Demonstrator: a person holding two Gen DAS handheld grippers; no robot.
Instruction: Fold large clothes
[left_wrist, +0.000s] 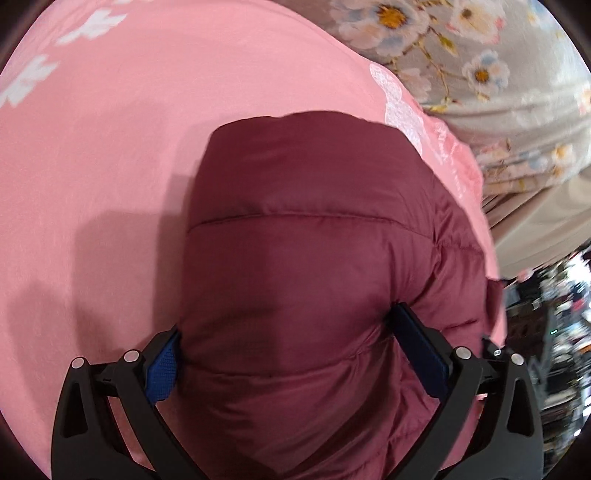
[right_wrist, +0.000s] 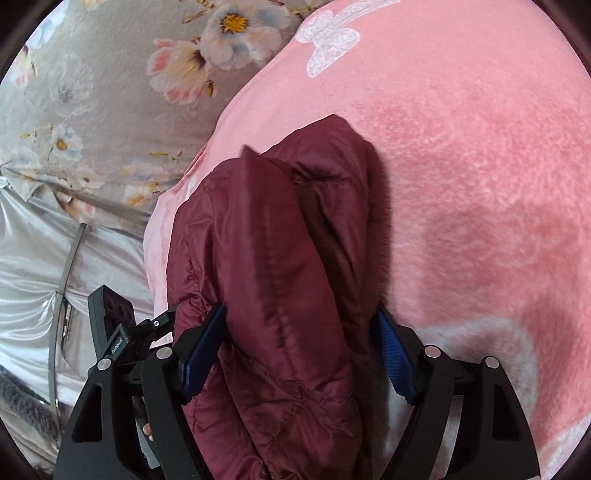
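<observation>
Right wrist: pink blanket (right_wrist: 461, 166), floral bedding (right_wrist: 92, 92).

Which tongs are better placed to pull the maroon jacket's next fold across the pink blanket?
Left, probably. The left tongs look clamped on the maroon jacket, fabric creasing at one pad, with bare pink blanket ahead. The right tongs only straddle it, jaws open.

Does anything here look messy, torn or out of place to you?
Nothing looks damaged or spilled. The puffy maroon quilted jacket lies bunched on the pink fleece blanket, with bulky folds filling both the left gripper and the right gripper. In the right wrist view one flap sticks up unevenly.
</observation>
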